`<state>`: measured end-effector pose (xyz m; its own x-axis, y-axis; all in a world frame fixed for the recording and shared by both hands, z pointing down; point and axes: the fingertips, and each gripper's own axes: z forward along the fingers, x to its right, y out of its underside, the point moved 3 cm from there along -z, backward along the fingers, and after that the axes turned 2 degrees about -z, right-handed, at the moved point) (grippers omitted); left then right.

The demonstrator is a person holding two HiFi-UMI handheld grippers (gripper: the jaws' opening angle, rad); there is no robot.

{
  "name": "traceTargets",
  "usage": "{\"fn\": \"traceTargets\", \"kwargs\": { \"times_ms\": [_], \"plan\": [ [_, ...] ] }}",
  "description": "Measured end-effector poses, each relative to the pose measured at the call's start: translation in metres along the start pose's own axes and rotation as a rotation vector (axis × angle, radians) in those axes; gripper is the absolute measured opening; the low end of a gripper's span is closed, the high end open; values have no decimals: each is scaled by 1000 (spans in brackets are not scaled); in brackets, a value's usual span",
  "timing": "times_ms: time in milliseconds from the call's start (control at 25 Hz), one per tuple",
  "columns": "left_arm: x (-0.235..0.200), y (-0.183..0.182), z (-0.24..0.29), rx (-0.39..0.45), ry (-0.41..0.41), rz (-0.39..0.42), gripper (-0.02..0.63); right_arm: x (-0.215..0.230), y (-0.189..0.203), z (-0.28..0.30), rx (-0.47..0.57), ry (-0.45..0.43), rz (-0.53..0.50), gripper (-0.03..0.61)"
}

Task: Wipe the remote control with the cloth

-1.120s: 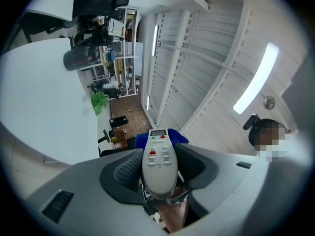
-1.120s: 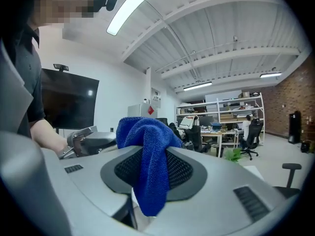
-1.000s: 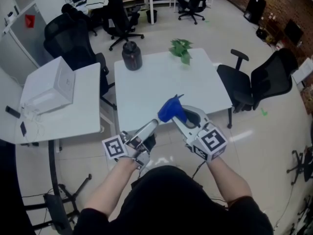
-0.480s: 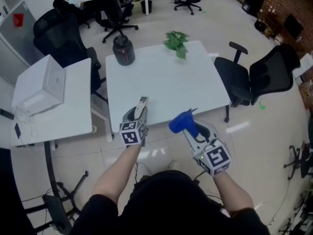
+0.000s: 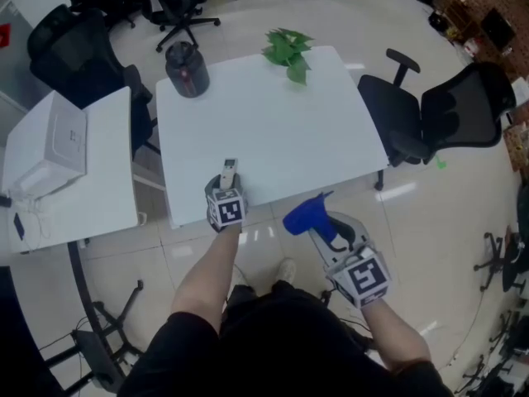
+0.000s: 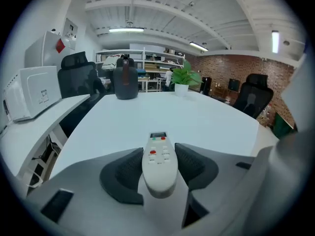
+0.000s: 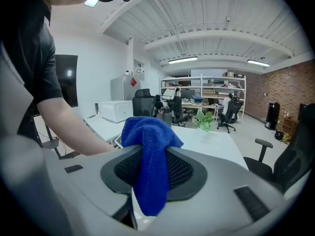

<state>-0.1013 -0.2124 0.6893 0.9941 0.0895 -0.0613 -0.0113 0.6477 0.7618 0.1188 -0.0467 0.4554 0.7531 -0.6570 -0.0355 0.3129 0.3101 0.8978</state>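
At the near edge of the table [image 5: 273, 122], your left gripper [image 5: 224, 190] pinches the remote control [image 6: 158, 156] by its tail, buttons up, nose out over the tabletop. Further right, off the table, your right gripper [image 5: 321, 224] is clamped on the bunched blue cloth [image 7: 150, 156]. That grip on the smooth tail may let the remote pivot or slip once the cloth presses down.
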Motion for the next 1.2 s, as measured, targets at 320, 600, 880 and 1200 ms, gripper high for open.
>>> {"fn": "traceTargets", "kwargs": {
  "times_ms": [320,600,880,1200],
  "plan": [
    [-1,19,14,-128,-44,90,207,-1,1,20,-23,-38,12,129],
    [0,9,2,-61,-11,95,241,7,4,35,-32,-44,43,129],
    [2,-3,-54,35,47,109,241,46,33,100,-138,11,-39,129],
    [4,-8,-102,65,82,122,241,93,101,192,-326,42,-146,130]
  ]
}}
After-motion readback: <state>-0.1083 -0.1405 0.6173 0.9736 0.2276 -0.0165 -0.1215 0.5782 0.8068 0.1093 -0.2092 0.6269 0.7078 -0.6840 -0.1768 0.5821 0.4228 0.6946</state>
